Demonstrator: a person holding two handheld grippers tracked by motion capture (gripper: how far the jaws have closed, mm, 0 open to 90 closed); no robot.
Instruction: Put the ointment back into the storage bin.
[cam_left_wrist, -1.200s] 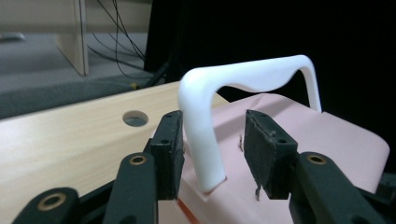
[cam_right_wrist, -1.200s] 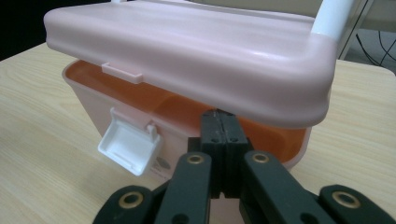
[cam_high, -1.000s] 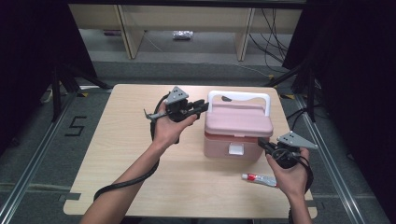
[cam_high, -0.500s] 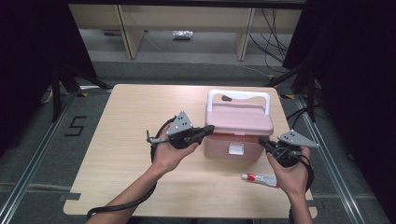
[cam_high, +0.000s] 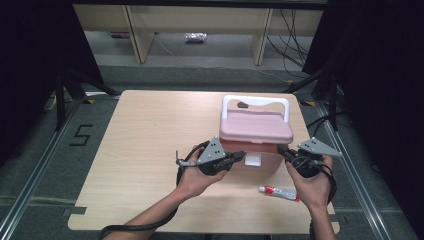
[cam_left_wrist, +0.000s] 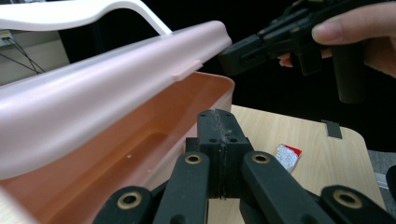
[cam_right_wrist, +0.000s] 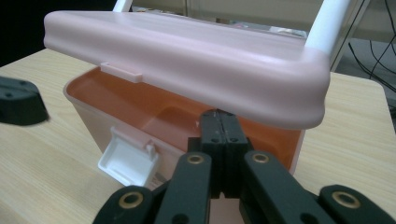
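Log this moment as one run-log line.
box: pink box, lid partly raised, latch undone | left tool: shut, empty, at box front | right tool: shut, under lid corner | tube: on table

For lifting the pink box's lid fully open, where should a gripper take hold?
Probably the lid's front lip beside its small tab, approached from the person's side: the lid is already ajar, leaving a gap above the box rim.

Overhead forward-down; two close views, perhaps opposite sides, sharing box (cam_high: 256, 132).
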